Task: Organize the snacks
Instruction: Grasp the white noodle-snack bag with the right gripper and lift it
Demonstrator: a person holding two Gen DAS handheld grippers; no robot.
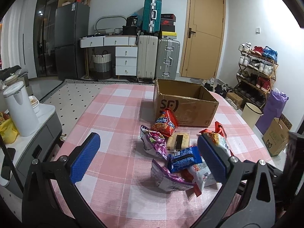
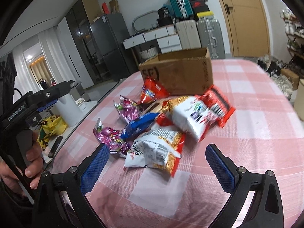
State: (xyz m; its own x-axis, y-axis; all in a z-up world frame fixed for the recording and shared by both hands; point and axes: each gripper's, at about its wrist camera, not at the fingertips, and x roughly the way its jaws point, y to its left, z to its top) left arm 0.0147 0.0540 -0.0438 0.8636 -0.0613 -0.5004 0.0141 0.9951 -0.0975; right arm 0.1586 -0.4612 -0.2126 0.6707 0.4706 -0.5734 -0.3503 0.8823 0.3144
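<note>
A pile of snack bags lies on the pink checked tablecloth [image 1: 114,114] in front of an open cardboard box [image 1: 182,104] [image 2: 180,72]. Among them are a red bag [image 1: 165,123] [image 2: 152,92], purple bags [image 1: 153,142] [image 2: 127,110], a blue bag [image 1: 182,157] [image 2: 140,125] and a white-and-orange noodle bag [image 2: 153,152]. My left gripper [image 1: 150,155] hovers open just short of the pile, nothing between its blue pads. My right gripper [image 2: 157,161] is open too, the noodle bag lying just beyond its fingers. A hand [image 2: 32,163] holds the left gripper's handle in the right wrist view.
A white kettle [image 1: 19,110] and a yellow bag [image 1: 7,131] stand on a grey cabinet left of the table. Suitcases [image 1: 157,60], drawers and a fridge line the far wall. A shoe rack [image 1: 256,72], a bin and boxes sit to the right.
</note>
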